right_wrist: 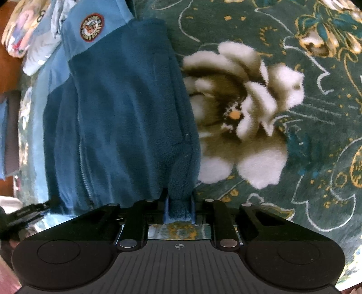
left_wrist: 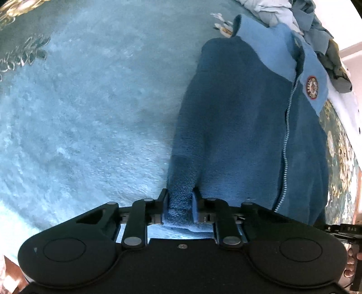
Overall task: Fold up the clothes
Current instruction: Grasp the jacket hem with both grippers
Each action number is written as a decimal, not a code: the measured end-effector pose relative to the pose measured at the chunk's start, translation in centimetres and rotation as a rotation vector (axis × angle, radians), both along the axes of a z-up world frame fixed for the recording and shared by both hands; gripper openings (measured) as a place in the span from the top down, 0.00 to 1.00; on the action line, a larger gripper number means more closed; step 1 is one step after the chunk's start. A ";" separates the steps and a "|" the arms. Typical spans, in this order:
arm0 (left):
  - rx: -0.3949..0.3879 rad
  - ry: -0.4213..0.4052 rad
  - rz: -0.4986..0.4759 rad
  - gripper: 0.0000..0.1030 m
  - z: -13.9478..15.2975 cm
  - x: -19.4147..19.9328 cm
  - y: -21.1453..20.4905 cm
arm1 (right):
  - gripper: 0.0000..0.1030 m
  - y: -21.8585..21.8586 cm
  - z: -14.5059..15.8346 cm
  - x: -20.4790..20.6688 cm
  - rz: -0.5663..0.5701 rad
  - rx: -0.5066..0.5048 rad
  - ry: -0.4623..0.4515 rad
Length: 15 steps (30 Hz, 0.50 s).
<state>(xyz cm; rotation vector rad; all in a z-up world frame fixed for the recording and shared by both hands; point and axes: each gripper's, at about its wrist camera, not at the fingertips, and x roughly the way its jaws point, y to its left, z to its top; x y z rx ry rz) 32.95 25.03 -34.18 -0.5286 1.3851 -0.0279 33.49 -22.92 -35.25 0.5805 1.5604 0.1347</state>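
A dark blue fleece jacket point(left_wrist: 237, 126) with a lighter blue yoke, a zip and a round red badge lies on a plush blanket. My left gripper point(left_wrist: 180, 196) is shut on the jacket's near left hem corner, fleece bunched between the jaws. In the right wrist view the same jacket point(right_wrist: 126, 108) fills the left half. My right gripper point(right_wrist: 179, 197) is shut on its near right hem corner. The other gripper shows at the edge of each view, at the right edge point(left_wrist: 344, 230) of the left wrist view and at the left edge point(right_wrist: 25, 214) of the right.
A pile of other clothes point(left_wrist: 294, 15) lies beyond the jacket's collar; it also shows in the right wrist view point(right_wrist: 38, 38). The blanket is pale blue point(left_wrist: 90, 113) to the left and dark green with a large white flower point(right_wrist: 244, 108) to the right.
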 end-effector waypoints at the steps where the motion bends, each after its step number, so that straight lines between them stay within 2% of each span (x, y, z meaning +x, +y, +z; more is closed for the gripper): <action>1: -0.012 0.000 0.001 0.83 0.1 0.0 0.0 | 0.86 -0.1 0.1 0.0 -0.007 0.009 -0.001; 4: -0.014 -0.007 -0.019 0.83 -0.3 0.3 -0.3 | 0.86 -0.2 0.0 -0.1 -0.004 0.013 0.000; 10: -0.051 0.011 -0.035 0.72 -1.8 0.4 0.4 | 0.85 -0.7 -0.9 -0.3 -0.006 0.035 0.004; 13: -0.065 0.023 -0.059 0.64 -2.2 0.8 0.4 | 0.82 -1.1 -1.2 -0.4 -0.005 0.044 0.004; 15: -0.074 0.028 -0.082 0.53 -2.2 0.9 0.2 | 0.81 -1.3 -1.4 -0.5 -0.014 0.050 -0.001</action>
